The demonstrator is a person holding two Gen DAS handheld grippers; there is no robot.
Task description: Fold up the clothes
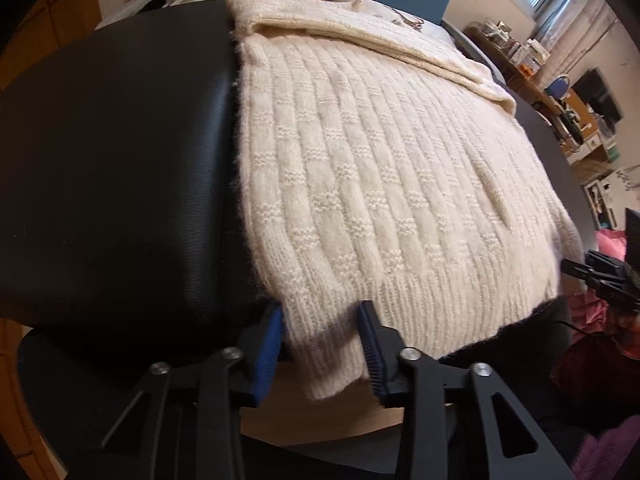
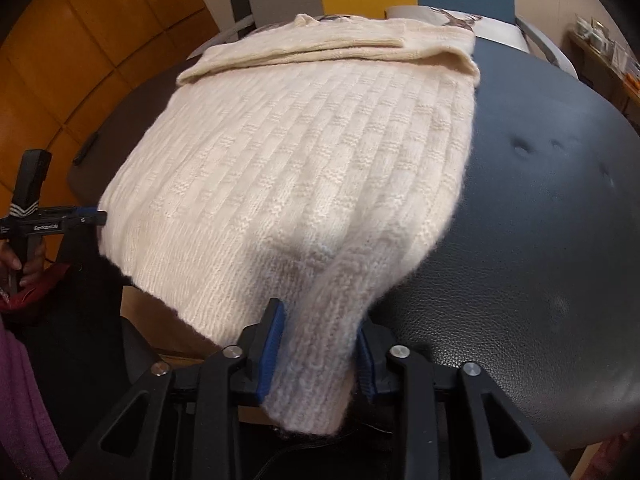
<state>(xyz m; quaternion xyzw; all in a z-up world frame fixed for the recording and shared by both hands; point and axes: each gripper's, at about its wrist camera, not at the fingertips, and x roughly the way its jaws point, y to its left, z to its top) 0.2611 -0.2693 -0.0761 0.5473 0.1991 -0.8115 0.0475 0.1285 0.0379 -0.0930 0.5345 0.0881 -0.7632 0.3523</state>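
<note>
A cream-coloured, chunky rib-knit wool sweater [image 1: 372, 184] lay spread across a black padded leather-look surface [image 1: 112, 184], its sleeves already turned in across the far shoulder end and its ribbed hem hanging a little over the near edge. Whether that surface was a cushioned seat or a desk could not be told.

The left hand-held gripper [image 1: 320, 344] stood at the hem's left corner with its blue-padded fingers [image 1: 269, 344] on either side of the cloth. A gap showed between the pads and the knit, so the jaws looked apart, not yet biting. The right hand-held gripper [image 2: 318, 354] was at the hem's right corner, and there the ribbing was bunched into a narrow neck between the pads, which looked clamped on it.

By the look of it, the knit would handle soft and limp, with some weight for a garment. It would sag between two holds and stretch if pulled hard. Its fuzzy surface should grip the pads well, while the smooth cover beneath would let it slide. The doubled ribbed hem seemed the firmest place to hold, one gripper at each corner, taking both layers so that the lower half could be lifted evenly toward the folded sleeves.
</note>
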